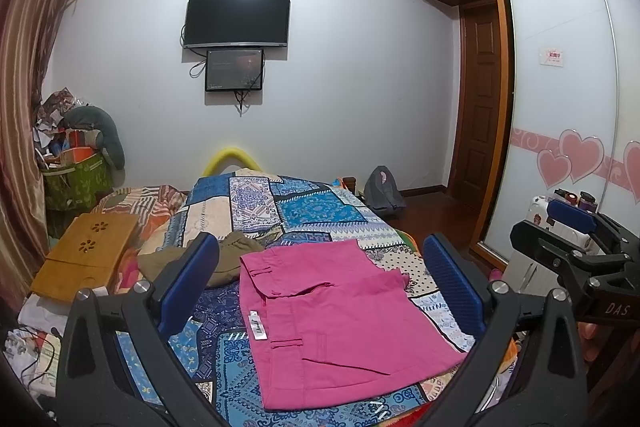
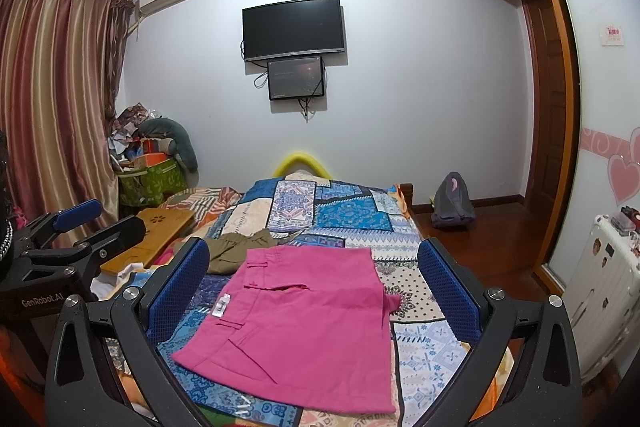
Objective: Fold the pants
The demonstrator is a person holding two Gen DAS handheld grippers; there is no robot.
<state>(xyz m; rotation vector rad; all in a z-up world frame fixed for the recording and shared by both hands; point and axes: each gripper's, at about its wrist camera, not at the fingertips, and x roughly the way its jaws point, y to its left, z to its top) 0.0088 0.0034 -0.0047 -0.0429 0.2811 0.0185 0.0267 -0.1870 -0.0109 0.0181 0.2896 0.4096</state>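
Note:
Pink pants lie folded into a flat rectangle on the patchwork bedspread, white label showing at the waistband. They also show in the right wrist view. My left gripper is open and empty, held above the pants, apart from them. My right gripper is open and empty, also above the pants. The right gripper shows at the right edge of the left wrist view; the left gripper shows at the left edge of the right wrist view.
Olive-brown pants lie crumpled behind the pink ones. A wooden lap desk sits on the bed's left side. A green bin of clutter stands in the far left corner. A grey backpack and white suitcase stand at right.

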